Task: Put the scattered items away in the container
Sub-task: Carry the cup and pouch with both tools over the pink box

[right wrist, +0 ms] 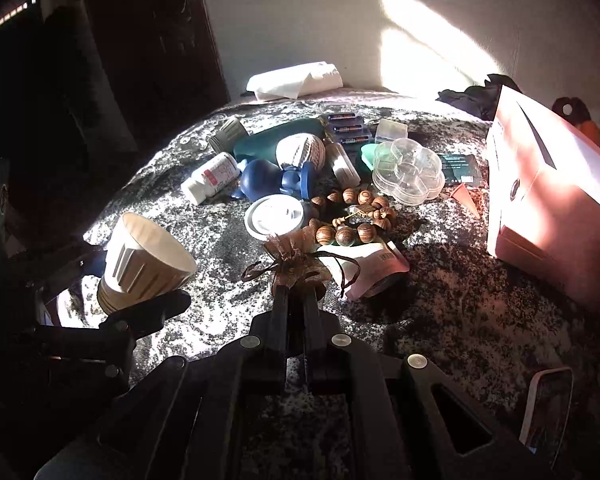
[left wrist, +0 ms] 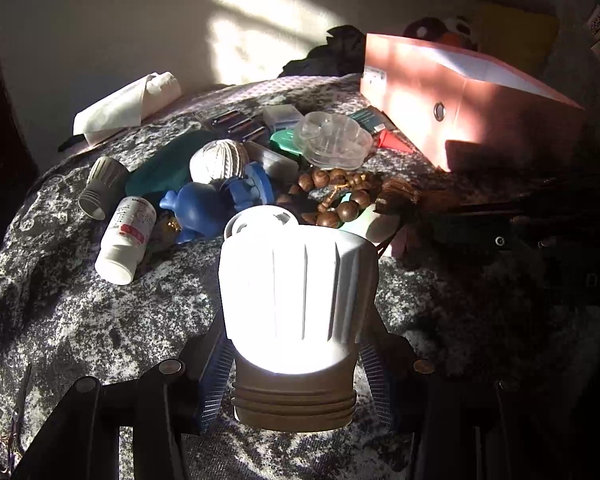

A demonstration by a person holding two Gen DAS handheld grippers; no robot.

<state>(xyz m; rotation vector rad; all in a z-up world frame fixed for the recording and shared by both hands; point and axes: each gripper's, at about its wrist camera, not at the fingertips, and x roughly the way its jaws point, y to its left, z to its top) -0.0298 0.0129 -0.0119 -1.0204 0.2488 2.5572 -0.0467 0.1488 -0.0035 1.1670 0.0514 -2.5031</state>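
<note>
My left gripper (left wrist: 296,364) is clamped on a ribbed white plastic lamp housing with a brown threaded base (left wrist: 296,320), fingers on either side of the base, housing held off the mottled grey-and-white fabric surface (left wrist: 100,328); the right wrist view shows its wide end open and hollow (right wrist: 148,264). My right gripper (right wrist: 296,300) has its jaws pinched together on a small brown organza drawstring pouch (right wrist: 296,256), cords trailing onto the fabric. Just right of the pouch lies a flat pink-and-white foil sachet (right wrist: 376,268). Beyond that, a string of round striped wooden beads (right wrist: 352,216) sits beside a round white plastic lid (right wrist: 274,214), lying flat. Next row: a glossy blue figurine (right wrist: 276,180) on its side, a white pill bottle with a red label (right wrist: 212,178) also on its side, and a clear flower-shaped compartment box (right wrist: 408,174); I can't tell what its cells hold. Behind those, a grey-and-white woven ball (right wrist: 302,152), a dark teal soft case (right wrist: 276,136), a second ribbed grey lamp housing (right wrist: 228,132) tipped over, and a pack of batteries (right wrist: 346,124). The pink cardboard storage box with a metal grommet (right wrist: 548,184) stands at the far right, well apart from the pile; its inside isn't visible from either camera. A folded white cloth (right wrist: 296,80) lies farthest back by the wall.
</note>
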